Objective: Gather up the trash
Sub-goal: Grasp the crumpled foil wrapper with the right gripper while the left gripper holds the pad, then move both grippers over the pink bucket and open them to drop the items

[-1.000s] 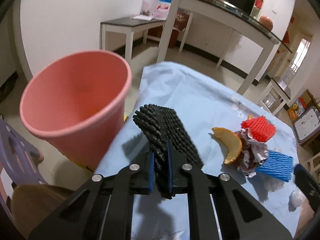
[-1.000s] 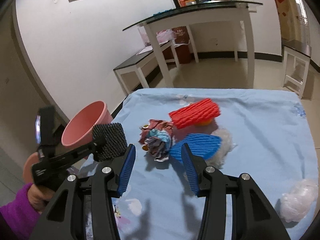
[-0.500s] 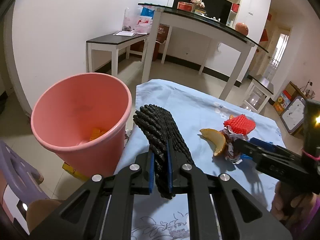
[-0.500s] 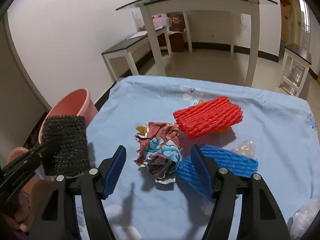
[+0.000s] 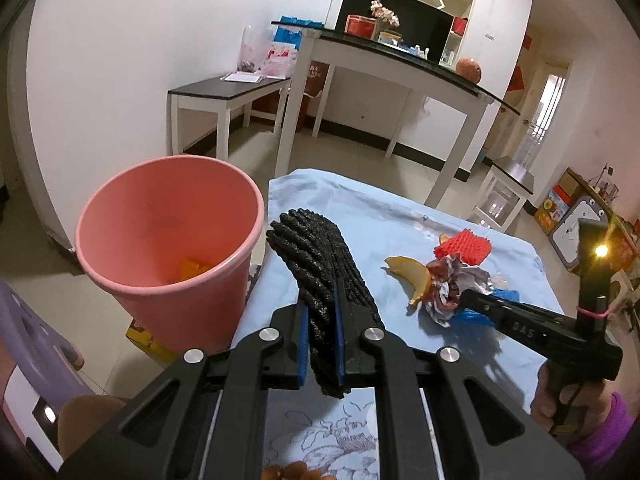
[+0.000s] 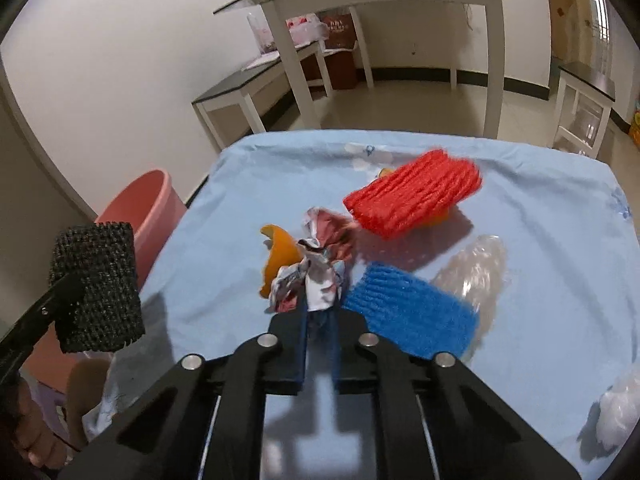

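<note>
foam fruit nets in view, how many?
3: black foam net clamped in the left gripper beside the pink bin; red net and blue net on the table. Others may be hidden.

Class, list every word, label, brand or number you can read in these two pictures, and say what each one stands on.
"DAS": pale letters on the black body of the right claw; possibly only part of a longer mark.
Brown carton under the glass-topped table: printing there, too blurred to read.
Coloured boxes at the far right: too small to read.
</note>
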Action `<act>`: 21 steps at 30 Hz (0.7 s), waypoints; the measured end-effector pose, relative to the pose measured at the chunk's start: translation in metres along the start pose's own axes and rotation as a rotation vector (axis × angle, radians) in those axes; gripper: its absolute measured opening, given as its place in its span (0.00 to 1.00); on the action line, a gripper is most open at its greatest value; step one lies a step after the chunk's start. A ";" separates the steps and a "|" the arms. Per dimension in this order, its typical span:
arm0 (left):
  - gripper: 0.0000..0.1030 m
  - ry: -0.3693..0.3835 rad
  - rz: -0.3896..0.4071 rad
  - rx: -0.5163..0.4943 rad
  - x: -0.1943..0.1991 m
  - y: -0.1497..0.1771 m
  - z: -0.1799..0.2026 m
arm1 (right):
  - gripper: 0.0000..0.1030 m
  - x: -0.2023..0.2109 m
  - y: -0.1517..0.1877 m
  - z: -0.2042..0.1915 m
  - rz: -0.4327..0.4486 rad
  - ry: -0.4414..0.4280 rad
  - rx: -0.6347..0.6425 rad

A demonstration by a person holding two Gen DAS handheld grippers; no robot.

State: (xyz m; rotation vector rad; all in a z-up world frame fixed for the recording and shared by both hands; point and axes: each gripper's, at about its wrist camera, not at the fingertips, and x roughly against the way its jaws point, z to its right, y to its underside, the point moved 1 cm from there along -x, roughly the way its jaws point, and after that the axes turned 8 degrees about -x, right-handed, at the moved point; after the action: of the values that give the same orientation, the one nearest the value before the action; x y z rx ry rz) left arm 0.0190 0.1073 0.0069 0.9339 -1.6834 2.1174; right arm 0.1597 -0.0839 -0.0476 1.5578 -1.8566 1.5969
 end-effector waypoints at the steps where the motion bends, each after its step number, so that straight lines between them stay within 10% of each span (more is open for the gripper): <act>1: 0.10 0.000 0.005 0.000 0.003 0.001 0.000 | 0.05 0.008 0.002 -0.001 0.016 -0.001 0.001; 21: 0.10 -0.021 0.156 -0.010 0.065 -0.004 -0.017 | 0.05 0.104 0.010 -0.063 0.207 -0.097 0.081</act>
State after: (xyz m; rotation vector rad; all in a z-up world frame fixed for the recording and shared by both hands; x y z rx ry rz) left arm -0.0326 0.1132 0.0498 0.8501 -1.8306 2.2016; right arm 0.0822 -0.0906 0.0466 1.5446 -2.0890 1.7304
